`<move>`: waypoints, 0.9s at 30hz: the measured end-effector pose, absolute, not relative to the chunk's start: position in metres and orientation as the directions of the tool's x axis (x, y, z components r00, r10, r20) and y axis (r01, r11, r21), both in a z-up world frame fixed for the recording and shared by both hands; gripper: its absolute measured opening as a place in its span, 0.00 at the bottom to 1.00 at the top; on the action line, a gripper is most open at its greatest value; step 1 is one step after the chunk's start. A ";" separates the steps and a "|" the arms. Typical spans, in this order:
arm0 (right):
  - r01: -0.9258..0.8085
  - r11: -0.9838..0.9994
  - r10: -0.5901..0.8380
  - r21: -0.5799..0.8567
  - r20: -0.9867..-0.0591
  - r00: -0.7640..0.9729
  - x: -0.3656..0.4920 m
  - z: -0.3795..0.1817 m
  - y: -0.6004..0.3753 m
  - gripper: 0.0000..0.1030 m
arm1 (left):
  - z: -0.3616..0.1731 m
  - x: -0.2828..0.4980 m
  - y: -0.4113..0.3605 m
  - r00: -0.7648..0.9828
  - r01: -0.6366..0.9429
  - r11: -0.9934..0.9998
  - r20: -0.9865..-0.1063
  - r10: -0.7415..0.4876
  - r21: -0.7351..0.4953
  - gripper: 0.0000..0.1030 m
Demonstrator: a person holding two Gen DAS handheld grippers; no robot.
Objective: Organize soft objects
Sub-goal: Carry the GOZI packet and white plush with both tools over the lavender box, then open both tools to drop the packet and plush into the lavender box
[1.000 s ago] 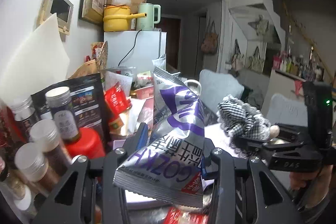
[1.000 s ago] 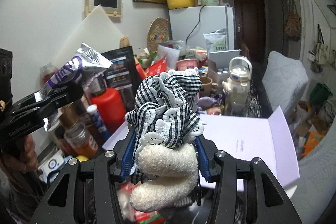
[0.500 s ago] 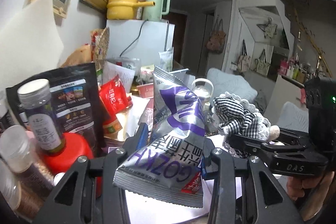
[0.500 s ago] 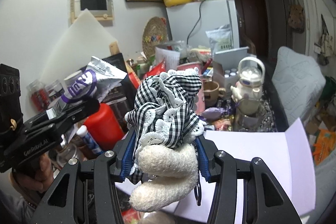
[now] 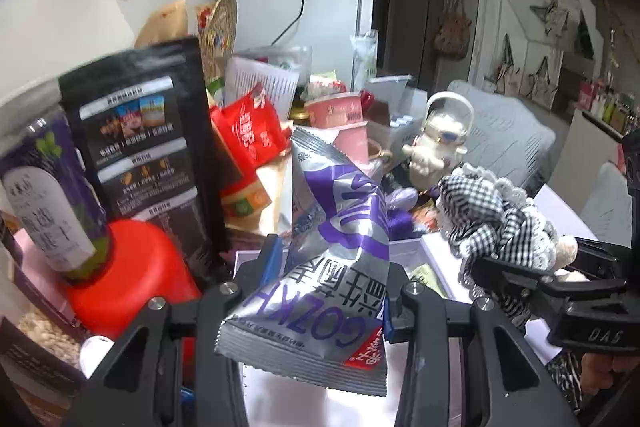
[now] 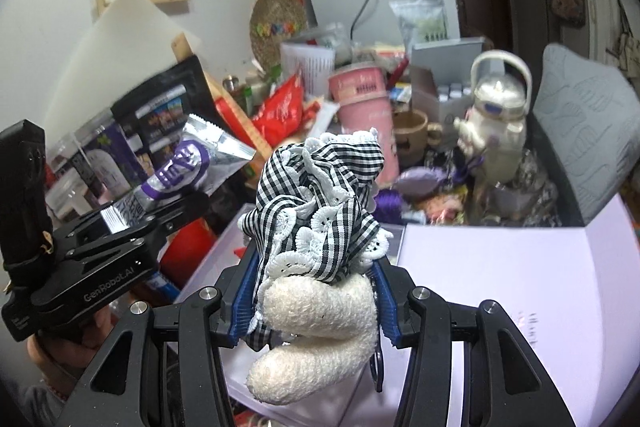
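Observation:
My left gripper (image 5: 328, 279) is shut on a silver and purple snack packet (image 5: 340, 251), which stands up between the blue pads. In the right wrist view the same packet (image 6: 188, 163) pokes out of the left gripper (image 6: 172, 215) at the left. My right gripper (image 6: 314, 291) is shut on a plush toy in a black and white checked dress with white lace (image 6: 320, 211); its woolly white legs hang toward the camera. The toy (image 5: 496, 223) also shows at the right of the left wrist view. Both grippers hover over an open pale lilac box (image 6: 500, 287).
Clutter crowds the table behind: a red canister (image 5: 132, 275), a black pouch (image 5: 148, 147), a labelled jar (image 5: 48, 199), a red snack bag (image 5: 248, 135), a pink cup (image 6: 364, 115), a brown mug (image 6: 412, 135) and a white teapot (image 6: 496, 115). A grey cushion (image 6: 592, 123) lies at the right.
Both grippers have moved forward and down toward the cluttered table and the lilac box, so the objects look larger. Each keeps the same grip on its item.

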State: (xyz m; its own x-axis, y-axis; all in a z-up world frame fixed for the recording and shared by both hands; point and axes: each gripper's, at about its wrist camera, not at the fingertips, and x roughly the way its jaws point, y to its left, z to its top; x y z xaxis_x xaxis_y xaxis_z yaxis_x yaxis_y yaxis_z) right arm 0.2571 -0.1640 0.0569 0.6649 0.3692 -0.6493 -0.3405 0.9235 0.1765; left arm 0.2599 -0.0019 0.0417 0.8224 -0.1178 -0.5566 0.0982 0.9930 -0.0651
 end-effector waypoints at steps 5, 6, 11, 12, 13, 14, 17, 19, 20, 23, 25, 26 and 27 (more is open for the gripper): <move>-0.334 0.930 0.343 0.152 -0.681 0.647 0.265 0.044 -0.160 0.49 | 0.026 0.270 -0.005 0.798 0.096 0.994 -0.594 -0.103 -0.044 0.39; -0.334 0.931 0.341 0.149 -0.686 0.643 0.266 0.042 -0.158 0.49 | 0.023 0.272 -0.006 0.792 0.097 0.994 -0.601 -0.103 -0.043 0.39; -0.340 0.928 0.342 0.151 -0.703 0.623 0.270 0.033 -0.153 0.49 | 0.010 0.284 -0.005 0.750 0.089 0.995 -0.655 -0.092 -0.038 0.39; -0.336 0.930 0.337 0.149 -0.708 0.621 0.271 0.031 -0.153 0.49 | 0.007 0.286 -0.005 0.742 0.089 0.995 -0.664 -0.093 -0.041 0.39; -0.333 0.932 0.331 0.143 -0.711 0.621 0.272 0.029 -0.152 0.49 | 0.004 0.288 -0.004 0.733 0.084 0.996 -0.674 -0.090 -0.042 0.39; -0.333 0.933 0.326 0.136 -0.712 0.622 0.272 0.027 -0.151 0.49 | 0.002 0.289 -0.004 0.729 0.078 0.996 -0.679 -0.086 -0.041 0.39; -0.336 0.933 0.322 0.131 -0.719 0.615 0.273 0.022 -0.149 0.49 | -0.005 0.295 -0.004 0.710 0.066 0.997 -0.701 -0.071 -0.034 0.39; -0.338 0.932 0.322 0.130 -0.724 0.610 0.273 0.019 -0.148 0.50 | -0.010 0.298 -0.004 0.691 0.061 0.998 -0.720 -0.067 -0.034 0.39; -0.340 0.932 0.321 0.127 -0.727 0.607 0.274 0.018 -0.147 0.50 | -0.012 0.299 -0.004 0.679 0.052 0.998 -0.732 -0.059 -0.033 0.39; -0.334 0.936 0.304 0.112 -0.735 0.606 0.277 0.013 -0.146 0.50 | -0.016 0.300 -0.004 0.651 0.047 0.997 -0.755 -0.079 -0.064 0.39; -0.330 0.938 0.296 0.106 -0.738 0.606 0.278 0.011 -0.146 0.50 | -0.018 0.301 -0.005 0.641 0.051 0.997 -0.763 -0.083 -0.065 0.39; -0.325 0.940 0.293 0.106 -0.739 0.607 0.279 0.011 -0.147 0.50 | -0.019 0.302 -0.006 0.640 0.049 0.997 -0.764 -0.075 -0.057 0.39; -0.317 0.942 0.287 0.105 -0.740 0.608 0.280 0.010 -0.147 0.50 | -0.019 0.302 -0.006 0.641 0.046 0.998 -0.765 -0.067 -0.049 0.40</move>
State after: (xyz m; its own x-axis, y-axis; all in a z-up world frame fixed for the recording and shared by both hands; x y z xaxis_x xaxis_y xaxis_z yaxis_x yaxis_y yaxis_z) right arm 0.2797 -0.1474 0.0100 0.6080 0.2871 -0.7402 -0.3174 0.9425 0.1049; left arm 0.3015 -0.0061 -0.0187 0.6407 -0.0670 -0.7648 0.0463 0.9977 -0.0486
